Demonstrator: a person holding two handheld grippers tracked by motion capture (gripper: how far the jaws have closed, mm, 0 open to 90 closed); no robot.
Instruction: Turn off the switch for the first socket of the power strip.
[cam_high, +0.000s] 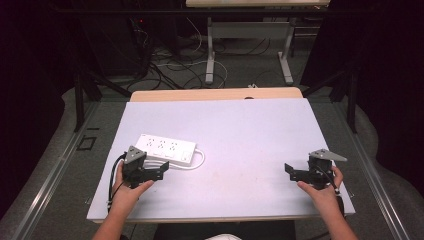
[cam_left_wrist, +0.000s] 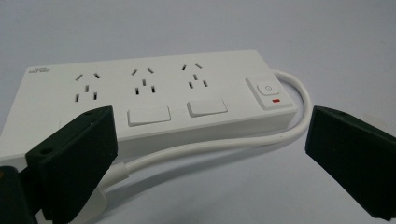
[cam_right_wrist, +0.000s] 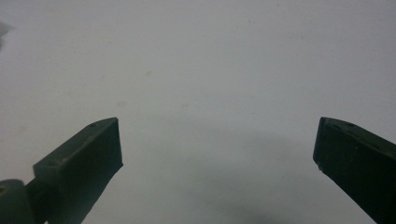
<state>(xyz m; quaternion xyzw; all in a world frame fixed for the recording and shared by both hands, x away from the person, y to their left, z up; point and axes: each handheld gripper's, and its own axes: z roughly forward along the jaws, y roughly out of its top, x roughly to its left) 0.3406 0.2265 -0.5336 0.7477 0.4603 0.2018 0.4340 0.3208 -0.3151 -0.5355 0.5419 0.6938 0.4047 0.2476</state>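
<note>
White plastic: the power strip (cam_left_wrist: 154, 100) I am working at is a flat, smooth oblong block with rounded edges, lying on the table near its left front, just beyond my left gripper (cam_high: 162, 169).
Sockets: three rows of dark slots along its top face, with two blank white rectangular rocker plates (cam_left_wrist: 148, 115) below them.
Switch: a square rocker (cam_left_wrist: 267, 92) at one end, carrying a small red mark.
Cord: a thick, glossy white cable (cam_left_wrist: 243, 142) curves out of the switch end and runs back along the strip's near side.
Left gripper: I see its matte black, blocky jaws spread wide, one on each side of the cord and strip, gripping nothing; whether the left jaw grazes the strip I cannot quite tell.
Right gripper (cam_high: 291, 171): jaws also wide apart over bare mat, well away from the strip, with nothing between them.
Table cover (cam_high: 240, 135): a pale, smooth sheet with faint smudges, laid over a light wooden top (cam_high: 215, 94).
</note>
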